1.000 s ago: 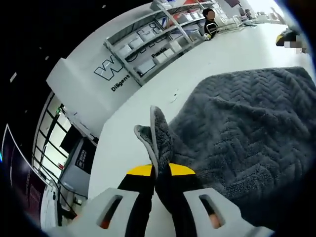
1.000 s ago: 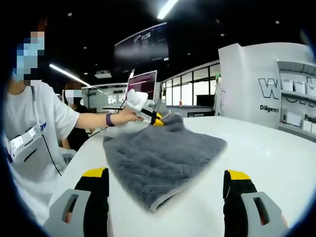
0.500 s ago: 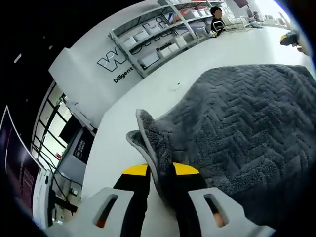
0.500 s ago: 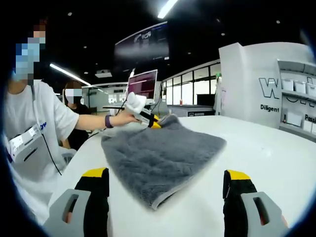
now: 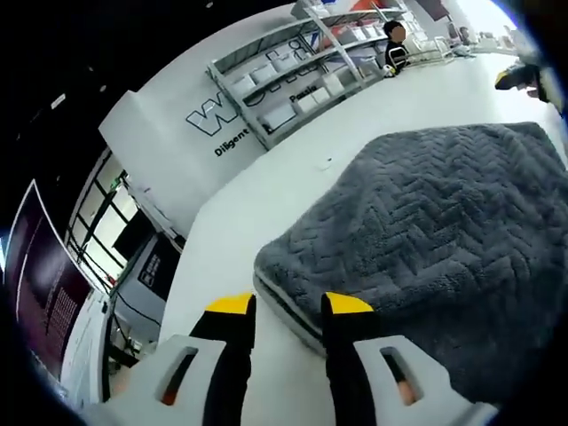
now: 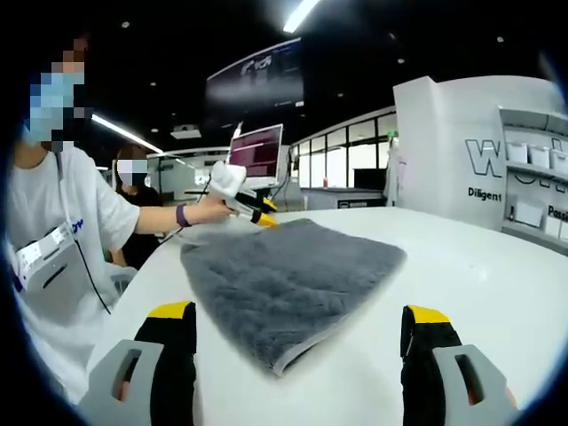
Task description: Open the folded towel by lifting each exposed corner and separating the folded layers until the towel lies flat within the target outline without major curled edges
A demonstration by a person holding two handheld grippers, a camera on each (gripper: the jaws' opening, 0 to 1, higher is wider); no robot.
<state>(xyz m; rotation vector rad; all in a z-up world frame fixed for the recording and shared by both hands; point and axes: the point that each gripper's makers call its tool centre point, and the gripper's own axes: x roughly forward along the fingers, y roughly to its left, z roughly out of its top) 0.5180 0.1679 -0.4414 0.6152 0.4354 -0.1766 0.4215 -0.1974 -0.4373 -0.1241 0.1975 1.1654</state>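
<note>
Left gripper [image 5: 287, 306] sits narrowly parted, empty, right at the grey towel [image 5: 426, 240] corner. The towel lies flat on the white table [image 6: 461, 266] (still folded, layers stacked). Right gripper [image 6: 297, 324] spreads wide, empty, short of the towel's near corner.

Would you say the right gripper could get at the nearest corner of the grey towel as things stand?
Probably yes. The right gripper is open, and the grey towel's nearest corner lies on the white table just ahead, between its jaws. Nothing stands in between; the left gripper is at the far edge.
</note>
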